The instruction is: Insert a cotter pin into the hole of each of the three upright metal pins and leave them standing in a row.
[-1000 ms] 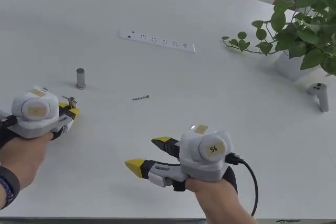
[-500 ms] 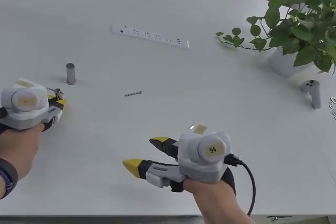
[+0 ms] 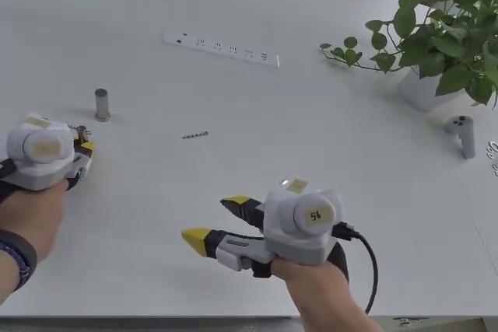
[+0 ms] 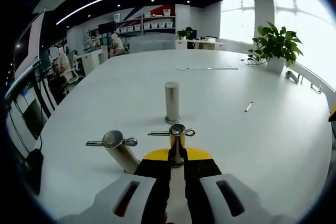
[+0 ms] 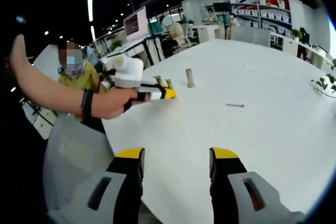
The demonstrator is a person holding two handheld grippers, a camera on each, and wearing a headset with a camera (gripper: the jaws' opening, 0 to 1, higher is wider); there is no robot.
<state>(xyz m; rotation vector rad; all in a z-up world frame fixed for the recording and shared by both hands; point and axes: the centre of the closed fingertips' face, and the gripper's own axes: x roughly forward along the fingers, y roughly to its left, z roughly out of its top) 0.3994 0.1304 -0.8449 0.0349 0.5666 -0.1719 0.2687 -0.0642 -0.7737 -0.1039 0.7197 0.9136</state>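
Okay, left gripper (image 3: 84, 151): I had it clamped on a metal pin (image 4: 177, 142), cotter pin (image 4: 157, 133) through it.
Right gripper (image 3: 215, 220): jaws apart, empty.
Far pin (image 4: 171, 102): bare, upright.

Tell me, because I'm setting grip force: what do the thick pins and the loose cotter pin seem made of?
The bare upright pin looks like polished steel: silvery, with streaked reflections. The held pin in the left tool shows the same sheen. The loose cotter pin seems thin grey metal wire, too small to be sure.
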